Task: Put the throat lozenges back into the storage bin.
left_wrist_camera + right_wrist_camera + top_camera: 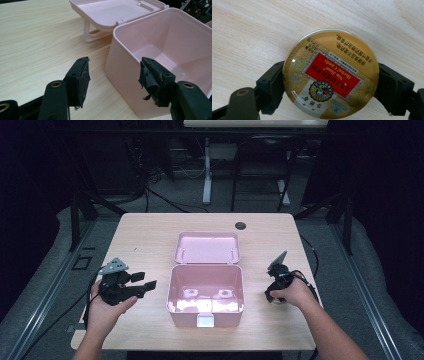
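Candy tin (331,75), round and gold with a red label, lies flat on the wooden table (150,235) right of the open pink box (206,290), pinched between the right gripper (331,85) jaws. Left gripper (113,77) hangs spread beside the box's wall.

- Left gripper (145,286) held in the left hand (102,310), palm cupped beneath its body, forearm entering from the bottom left.
- Pointed level toward the right, jaws standing wide apart, nothing between the pads (82,80).
- Right gripper (330,82) clasped from above by the right hand (295,293), forearm reaching in from the bottom right.
- Aimed downward at the desk (145,235), jaws spread wide, flanking a round candy tin (330,75), pads at its two sides.
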`<state>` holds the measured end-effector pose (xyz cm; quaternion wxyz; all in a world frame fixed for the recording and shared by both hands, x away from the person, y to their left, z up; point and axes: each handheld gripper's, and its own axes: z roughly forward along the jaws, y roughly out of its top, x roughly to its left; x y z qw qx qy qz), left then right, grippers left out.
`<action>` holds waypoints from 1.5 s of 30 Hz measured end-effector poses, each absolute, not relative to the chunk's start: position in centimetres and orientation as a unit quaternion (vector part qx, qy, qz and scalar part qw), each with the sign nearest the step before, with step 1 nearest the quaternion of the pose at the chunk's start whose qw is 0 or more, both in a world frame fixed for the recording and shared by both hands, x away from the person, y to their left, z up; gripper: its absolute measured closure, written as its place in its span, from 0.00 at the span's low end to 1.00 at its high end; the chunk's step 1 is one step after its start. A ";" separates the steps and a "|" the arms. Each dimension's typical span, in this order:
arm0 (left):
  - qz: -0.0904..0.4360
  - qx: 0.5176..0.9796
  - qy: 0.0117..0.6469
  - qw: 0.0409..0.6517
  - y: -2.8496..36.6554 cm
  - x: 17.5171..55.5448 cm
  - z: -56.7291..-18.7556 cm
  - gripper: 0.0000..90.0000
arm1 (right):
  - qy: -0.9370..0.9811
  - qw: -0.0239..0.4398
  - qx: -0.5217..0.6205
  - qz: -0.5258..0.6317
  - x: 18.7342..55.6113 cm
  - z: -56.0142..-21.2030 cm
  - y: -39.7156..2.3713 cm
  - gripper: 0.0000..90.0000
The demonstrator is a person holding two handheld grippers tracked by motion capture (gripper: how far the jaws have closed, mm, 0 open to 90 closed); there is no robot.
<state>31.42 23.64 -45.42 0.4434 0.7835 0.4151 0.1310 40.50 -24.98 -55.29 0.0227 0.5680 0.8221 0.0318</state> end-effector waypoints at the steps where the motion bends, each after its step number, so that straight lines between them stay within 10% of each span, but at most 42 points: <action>1: 0.131 0.784 0.415 0.443 23.6 31.4 -45.4 0.45 | 0.824 0.021 0.566 0.030 40.5 -55.3 -25.0 0.21; 45: 0.129 0.783 0.416 0.445 23.7 31.5 -45.5 0.46 | 0.848 0.033 0.529 0.031 39.9 -51.3 -23.8 0.22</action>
